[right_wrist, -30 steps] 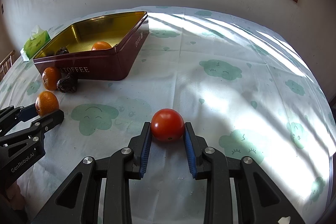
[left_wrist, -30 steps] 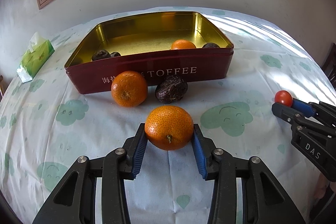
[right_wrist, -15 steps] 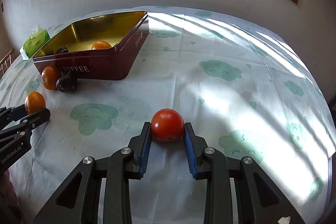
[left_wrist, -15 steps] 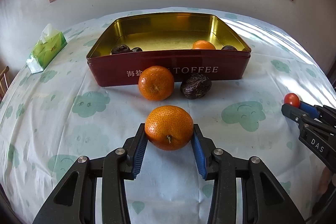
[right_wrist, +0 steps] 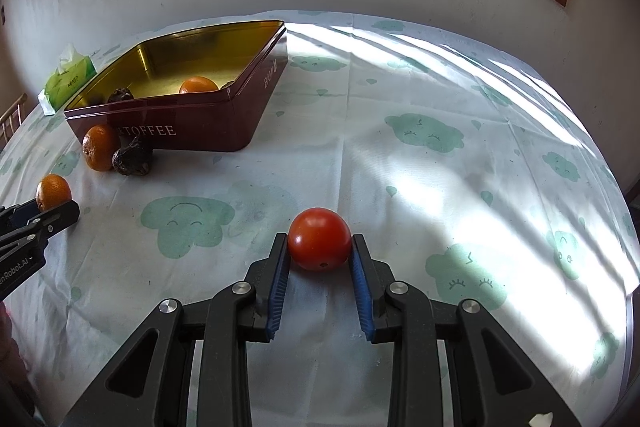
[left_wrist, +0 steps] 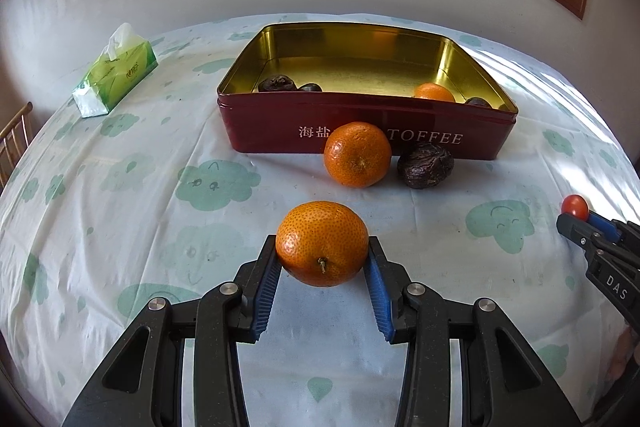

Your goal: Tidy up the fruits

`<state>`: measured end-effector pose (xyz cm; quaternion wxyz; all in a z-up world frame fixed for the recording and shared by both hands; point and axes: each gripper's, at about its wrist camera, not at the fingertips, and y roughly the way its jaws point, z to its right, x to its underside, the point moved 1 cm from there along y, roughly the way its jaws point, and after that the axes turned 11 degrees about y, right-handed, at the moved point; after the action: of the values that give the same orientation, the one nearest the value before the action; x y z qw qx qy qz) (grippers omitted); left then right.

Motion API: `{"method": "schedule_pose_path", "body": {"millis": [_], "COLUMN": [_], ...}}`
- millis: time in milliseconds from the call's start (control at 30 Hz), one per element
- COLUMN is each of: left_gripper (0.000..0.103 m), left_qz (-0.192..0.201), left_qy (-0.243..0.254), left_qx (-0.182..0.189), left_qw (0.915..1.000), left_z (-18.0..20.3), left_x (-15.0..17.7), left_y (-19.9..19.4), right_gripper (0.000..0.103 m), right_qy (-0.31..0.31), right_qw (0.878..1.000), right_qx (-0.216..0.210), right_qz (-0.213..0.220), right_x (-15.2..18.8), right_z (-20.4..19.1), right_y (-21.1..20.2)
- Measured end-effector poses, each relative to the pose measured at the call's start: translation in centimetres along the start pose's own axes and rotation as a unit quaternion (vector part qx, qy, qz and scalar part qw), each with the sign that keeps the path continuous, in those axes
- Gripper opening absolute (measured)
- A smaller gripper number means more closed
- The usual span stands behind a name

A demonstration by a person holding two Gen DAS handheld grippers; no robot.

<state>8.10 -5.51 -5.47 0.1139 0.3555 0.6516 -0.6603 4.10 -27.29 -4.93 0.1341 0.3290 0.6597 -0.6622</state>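
Two grippers clenched on fruit, left gripper (left_wrist: 322, 259) on dimpled orange (left_wrist: 322, 243) (stem forward), right gripper (right_wrist: 320, 259) on glossy tomato (right_wrist: 319, 239)

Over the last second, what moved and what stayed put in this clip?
The left tool, shut on its orange, pulled back and to its left: the toffee tin now looks farther away and more to the right. The right tool stayed clamped on the tomato, barely moving. The loose orange, dark fruit and tissue pack stayed put.
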Motion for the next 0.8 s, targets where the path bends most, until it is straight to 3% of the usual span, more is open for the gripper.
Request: {"method": "schedule_pose_path", "body": {"millis": [800], "left_gripper": [0.042], "left_qz": [0.008], "left_qy": [-0.028], "left_qx": [-0.002], "left_qw": [0.9996], "left_z": [-2.9], "left_x": [-0.5], "left_y": [-0.9], "right_gripper": [0.027], "right_qy": [-0.029], "right_qw": [0.999], "right_qx": [-0.031], "right_qz": [0.002], "right_x": [-0.6], "right_z": [-4.9], "right_y": [-1.7]}}
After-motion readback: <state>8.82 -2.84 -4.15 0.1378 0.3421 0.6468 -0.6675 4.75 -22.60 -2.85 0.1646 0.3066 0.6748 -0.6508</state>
